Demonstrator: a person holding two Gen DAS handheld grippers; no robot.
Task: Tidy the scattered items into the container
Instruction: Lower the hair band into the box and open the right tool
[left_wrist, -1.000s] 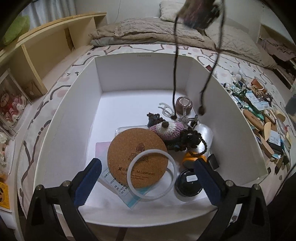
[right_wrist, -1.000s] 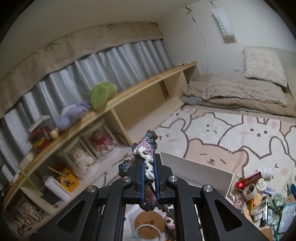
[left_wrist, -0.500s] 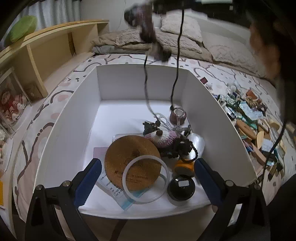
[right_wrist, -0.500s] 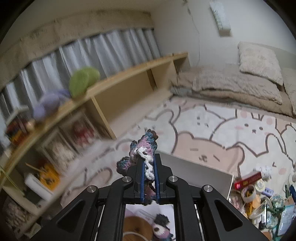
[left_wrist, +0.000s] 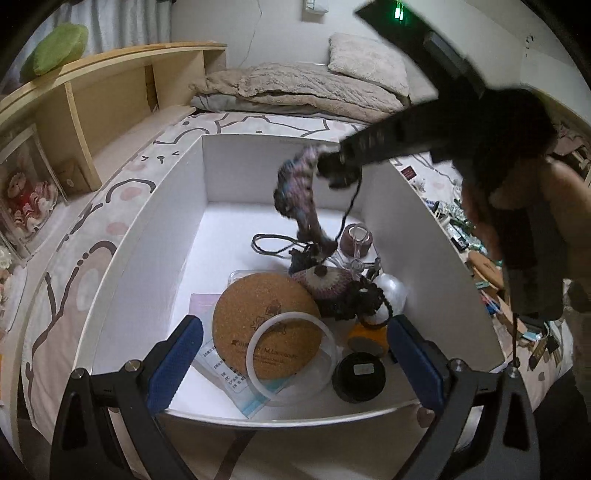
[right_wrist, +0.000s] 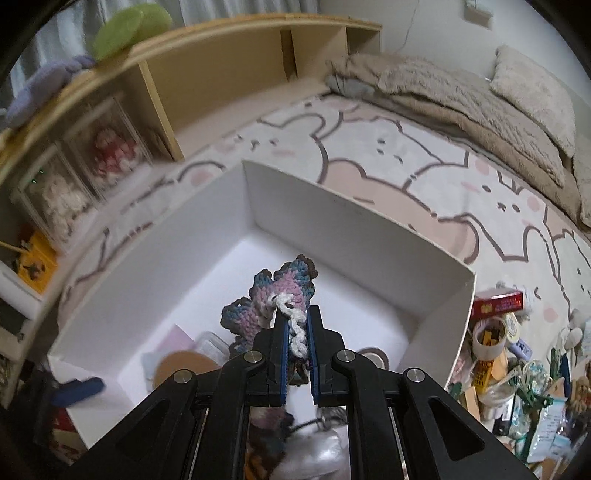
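- Right gripper (right_wrist: 295, 332) is clamping the crocheted piece (right_wrist: 273, 295), hanging it over the white box (left_wrist: 147, 229).
- Left gripper (left_wrist: 295, 354) is standing wide open, empty, at the box's near wall.

A knitted yarn piece (right_wrist: 284, 295), rough cork coaster (left_wrist: 266, 325) and smooth matt white box (left_wrist: 147, 236).

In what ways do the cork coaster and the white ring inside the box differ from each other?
The cork coaster is a solid brown disc with a dark print; the white ring is a thin open hoop. The coaster lies underneath, and the ring rests partly on top of it, overlapping its near edge. Both are round, lie roughly flat, and sit in the white box.
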